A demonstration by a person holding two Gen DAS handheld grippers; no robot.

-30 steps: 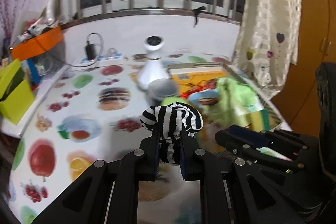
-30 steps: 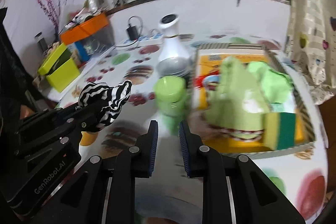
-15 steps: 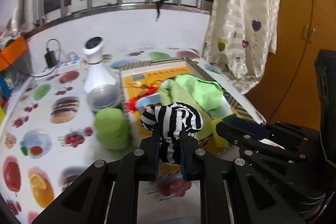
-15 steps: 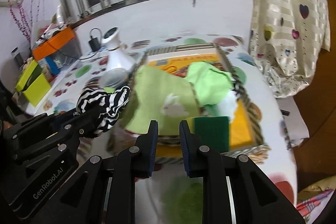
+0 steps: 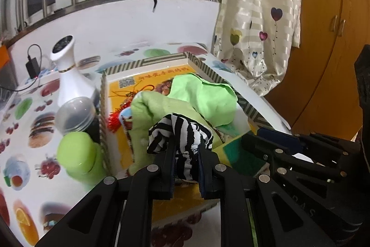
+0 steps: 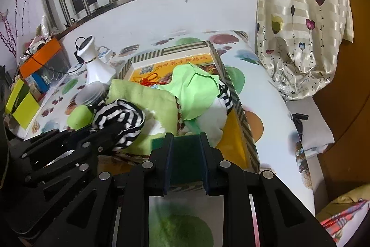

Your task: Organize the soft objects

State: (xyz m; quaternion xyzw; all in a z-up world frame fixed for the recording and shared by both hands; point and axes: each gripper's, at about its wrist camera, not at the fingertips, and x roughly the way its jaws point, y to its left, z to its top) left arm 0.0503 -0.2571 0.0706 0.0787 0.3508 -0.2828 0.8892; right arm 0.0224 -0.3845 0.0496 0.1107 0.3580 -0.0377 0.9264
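Note:
My left gripper (image 5: 186,149) is shut on a black-and-white striped sock (image 5: 182,134) and holds it above the near part of a shallow box (image 5: 148,63) with a striped rim. The sock also shows in the right wrist view (image 6: 120,118). In the box lie a pale green towel (image 6: 141,96), a bright green cloth (image 6: 194,89), a white cloth (image 6: 212,117) and a green-and-yellow sponge (image 5: 240,154). My right gripper (image 6: 186,145) hangs over the box's near edge with its jaws a little apart and nothing between them; the dark green sponge face (image 6: 186,154) lies below them.
Left of the box stand a white vase (image 5: 67,75), a clear-lidded dark jar (image 5: 75,116) and a green bottle (image 5: 77,157). A curtain (image 5: 256,22) and a wooden wardrobe (image 5: 330,61) are to the right. An orange box (image 6: 40,56) and yellow-green containers (image 6: 22,105) sit far left.
Both grippers have swung right from the open tablecloth to the box, and closer to it. The sock stays clamped in the left gripper. The right gripper now hangs over the sponge.

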